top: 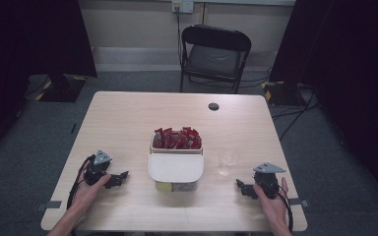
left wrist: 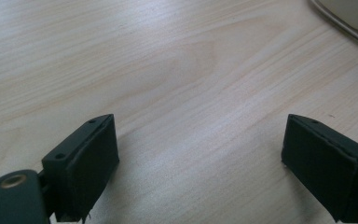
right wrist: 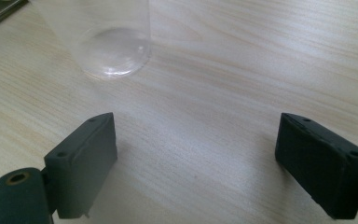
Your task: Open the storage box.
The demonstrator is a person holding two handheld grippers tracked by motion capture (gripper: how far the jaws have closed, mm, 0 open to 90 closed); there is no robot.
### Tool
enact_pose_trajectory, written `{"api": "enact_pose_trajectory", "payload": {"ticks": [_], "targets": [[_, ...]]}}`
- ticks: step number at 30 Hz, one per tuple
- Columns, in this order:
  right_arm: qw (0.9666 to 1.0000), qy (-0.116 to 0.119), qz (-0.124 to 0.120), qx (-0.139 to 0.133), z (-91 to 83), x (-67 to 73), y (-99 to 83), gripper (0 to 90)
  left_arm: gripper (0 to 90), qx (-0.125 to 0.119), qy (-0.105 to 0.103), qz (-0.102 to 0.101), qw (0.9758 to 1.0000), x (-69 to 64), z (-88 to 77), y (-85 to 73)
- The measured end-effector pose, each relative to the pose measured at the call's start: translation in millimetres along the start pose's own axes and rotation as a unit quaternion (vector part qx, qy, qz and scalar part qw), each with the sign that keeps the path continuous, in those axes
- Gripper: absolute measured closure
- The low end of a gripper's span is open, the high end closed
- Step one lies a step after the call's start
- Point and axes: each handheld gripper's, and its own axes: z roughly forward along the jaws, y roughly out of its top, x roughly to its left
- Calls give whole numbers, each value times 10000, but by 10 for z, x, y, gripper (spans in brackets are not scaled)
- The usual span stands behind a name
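Clear plastic cup (top: 228, 161) stands upright on the pale wooden table (top: 128, 123), just right of the white box of red sachets (top: 176, 158). Near it rests the right gripper (top: 242, 187), jaws spread and empty; the left gripper (top: 120, 178) likewise gapes over bare wood.

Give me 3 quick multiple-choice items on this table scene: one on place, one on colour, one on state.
1. Where does the clear cup stand?
A. Between the white box and the right gripper
B. Inside the box
C. On the chair

2. What colour are the packets in the box's far section?
A. Blue
B. Red
C. Green

3. How do the left gripper's jaws stand?
A. Shut on a packet
B. Shut on the cup
C. Open, with bare table between them

Key: 1 A, the high view shows the cup right of the box; 2 B, the packets are red; 3 C, the left gripper view shows the gap.
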Motion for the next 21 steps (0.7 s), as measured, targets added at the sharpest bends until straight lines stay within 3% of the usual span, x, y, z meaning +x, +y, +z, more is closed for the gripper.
{"api": "enact_pose_trajectory", "payload": {"ticks": [7, 11, 21], "targets": [[10000, -46, 36, -5, 1, -5, 0, 120, 149, -2, 44, -82, 10000, 0, 2, 17], [10000, -47, 37, -4, 1, -5, 0, 120, 159, 32, 55, -26, 10000, 9, -3, 24], [10000, -47, 36, -4, 1, -5, 0, 120, 168, -124, -148, -57, 9998, -56, -111, 80]]}}
